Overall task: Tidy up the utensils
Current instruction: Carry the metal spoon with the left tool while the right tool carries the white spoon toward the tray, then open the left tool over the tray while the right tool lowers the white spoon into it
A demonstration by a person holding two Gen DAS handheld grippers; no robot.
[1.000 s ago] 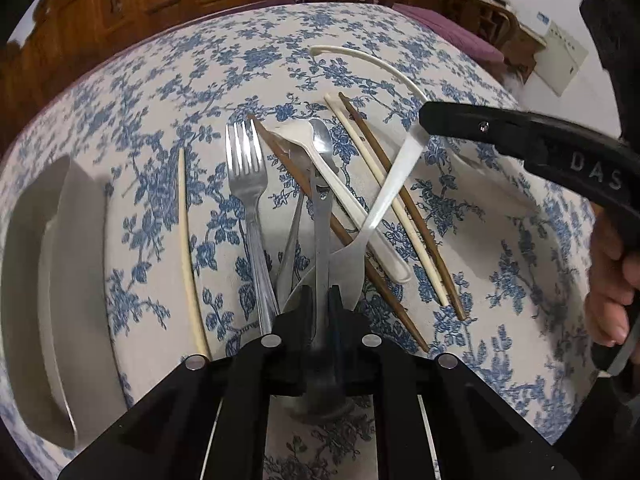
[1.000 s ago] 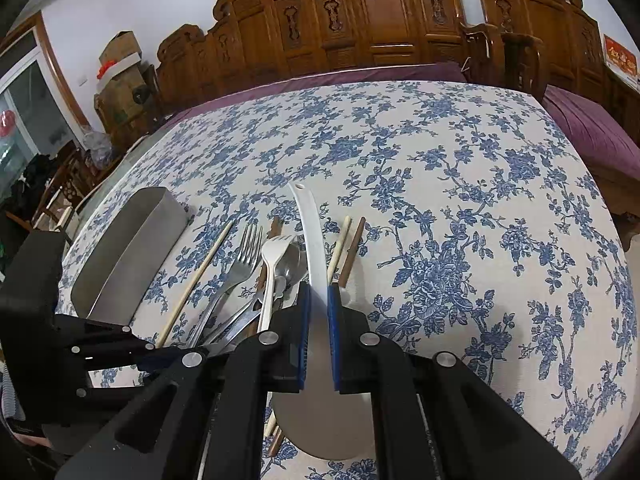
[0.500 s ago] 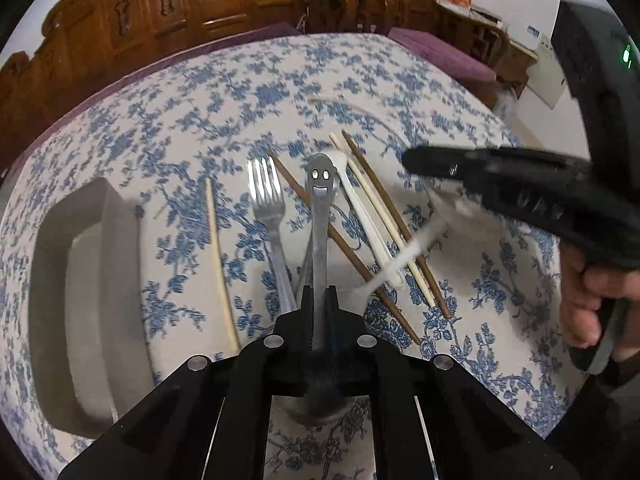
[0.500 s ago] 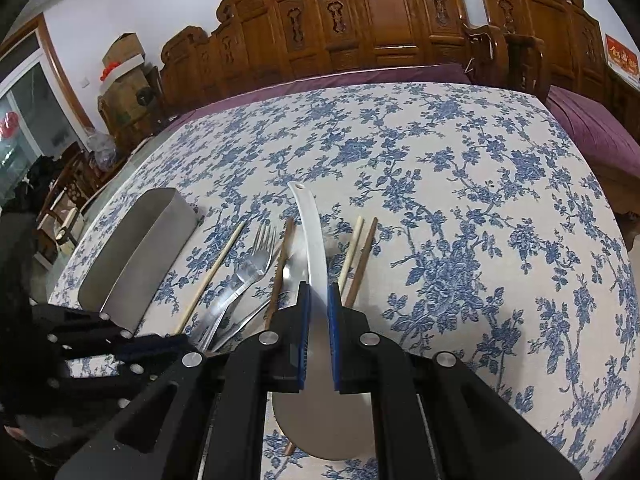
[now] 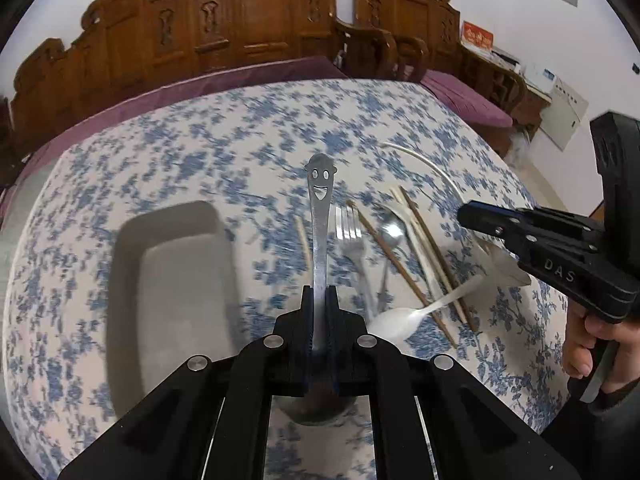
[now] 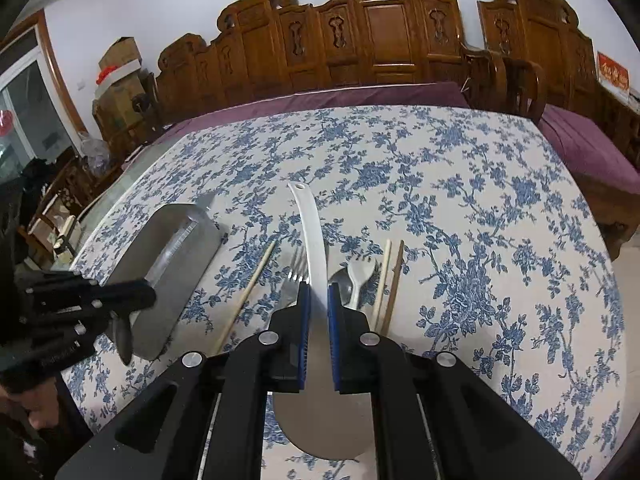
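Note:
My left gripper (image 5: 320,292) is shut on a metal spoon with a smiling-face handle (image 5: 320,184); its bowl hangs below the jaws. It hovers beside the grey metal tray (image 5: 168,288). My right gripper (image 6: 318,292) is shut on a white rice paddle (image 6: 310,228), whose blade shows under the jaws. On the cloth below lie a fork (image 6: 296,272), a white plastic spoon (image 6: 360,276), a metal spoon (image 5: 390,232) and chopsticks (image 6: 386,280). In the right wrist view the left gripper (image 6: 132,300) is at the tray's (image 6: 172,264) near end.
A blue-flowered tablecloth (image 6: 460,200) covers the round table. One pale chopstick (image 6: 248,296) lies between tray and fork. Another white spoon (image 5: 400,320) rests across the chopsticks. Carved wooden chairs (image 6: 380,40) ring the far side. A person's hand (image 5: 592,344) grips the right tool.
The left gripper has lifted the smiley spoon off the pile and swung left toward the tray. The right gripper has risen a little with the white paddle.

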